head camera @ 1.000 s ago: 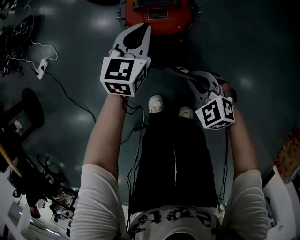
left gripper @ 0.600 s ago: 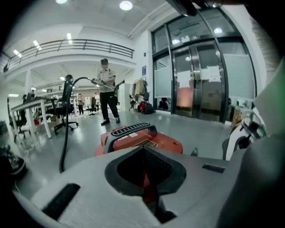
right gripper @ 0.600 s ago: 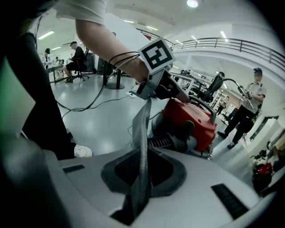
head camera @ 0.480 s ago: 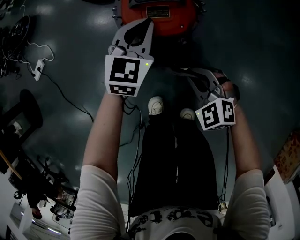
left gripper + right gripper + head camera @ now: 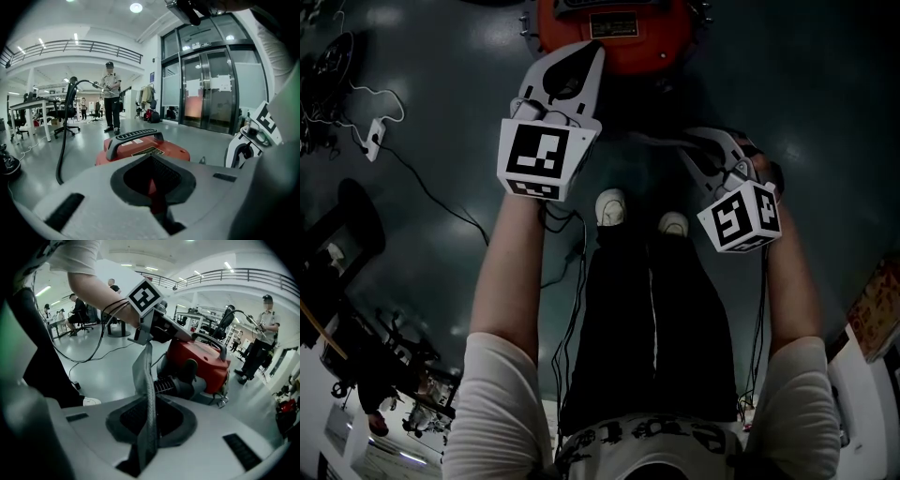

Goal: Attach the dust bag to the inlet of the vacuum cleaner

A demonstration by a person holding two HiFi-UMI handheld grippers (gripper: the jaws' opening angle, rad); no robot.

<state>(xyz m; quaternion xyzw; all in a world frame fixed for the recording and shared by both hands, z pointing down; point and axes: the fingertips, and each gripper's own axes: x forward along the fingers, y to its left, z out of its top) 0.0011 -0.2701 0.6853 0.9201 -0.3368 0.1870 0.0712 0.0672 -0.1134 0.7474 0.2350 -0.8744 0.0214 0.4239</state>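
The red vacuum cleaner [image 5: 614, 33] stands on the floor ahead of the person's feet, with a black handle [image 5: 133, 139] on top and a black ribbed hose stub [image 5: 165, 385] at its near side. My right gripper [image 5: 682, 143] is shut on the grey dust bag [image 5: 146, 394], seen edge-on as a thin strip [image 5: 652, 141] that sticks out leftward from the jaws. My left gripper [image 5: 586, 54] points at the vacuum cleaner [image 5: 140, 152] from just short of it, jaws shut with nothing visible between them. It is also in the right gripper view [image 5: 161, 329], above the bag.
A black hose [image 5: 63, 136] arcs up left of the vacuum. Cables [image 5: 431, 183] and a white plug block [image 5: 380, 136] lie on the floor at left. A person [image 5: 111, 98] stands beyond the vacuum. Glass doors [image 5: 211, 89] are at right. The wearer's shoes [image 5: 611, 206] are below the grippers.
The left gripper has rolled a little, so its marker cube shows a different face. The right gripper has shifted slightly to the right with the bag. The vacuum sits a bit higher in view.
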